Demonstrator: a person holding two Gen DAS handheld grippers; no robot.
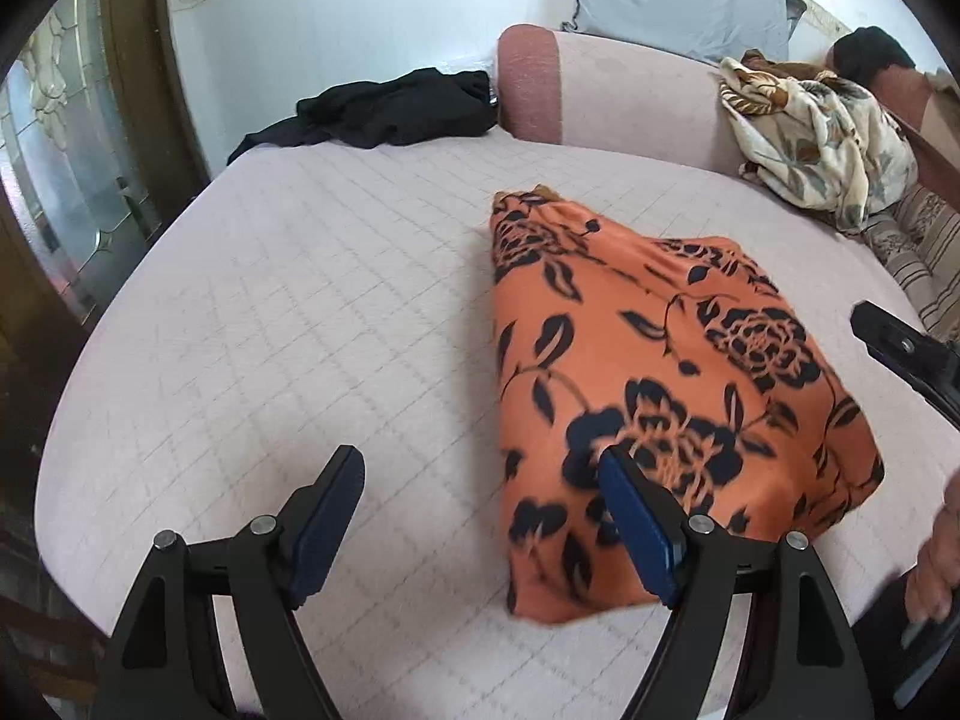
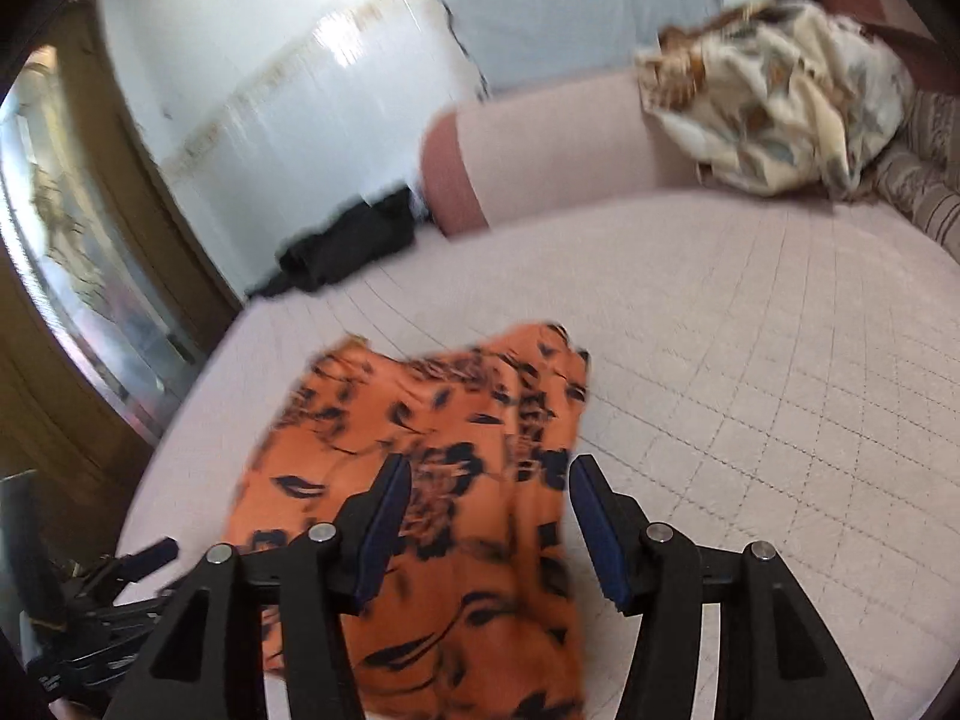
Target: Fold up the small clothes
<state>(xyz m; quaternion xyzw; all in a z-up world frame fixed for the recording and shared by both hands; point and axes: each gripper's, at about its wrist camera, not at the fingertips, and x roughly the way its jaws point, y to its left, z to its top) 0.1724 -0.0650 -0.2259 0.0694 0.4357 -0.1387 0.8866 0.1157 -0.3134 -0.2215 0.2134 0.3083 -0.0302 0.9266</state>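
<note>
Nearest us, our left gripper (image 1: pixel 480 516) hangs over the bed (image 1: pixel 270 300) with its jaws wide apart and nothing between them; one pad sits above bare quilted cover, the other above the near edge of the orange cloth (image 1: pixel 660 372); our right gripper (image 2: pixel 489 522) has its jaws parted too, poised above the cloth (image 2: pixel 432 480) without pinching it, though that view is blurred; the cloth, orange with black flowers, lies folded on the bed's pink quilted cover, near its front; a hand (image 1: pixel 936 564) shows at the right edge of the left view; farther back, a black garment (image 1: pixel 390 108) lies at the bed's far edge beside a pink bolster (image 1: pixel 630 96); a cream floral bundle (image 1: pixel 822 138) rests against it at the right.
</note>
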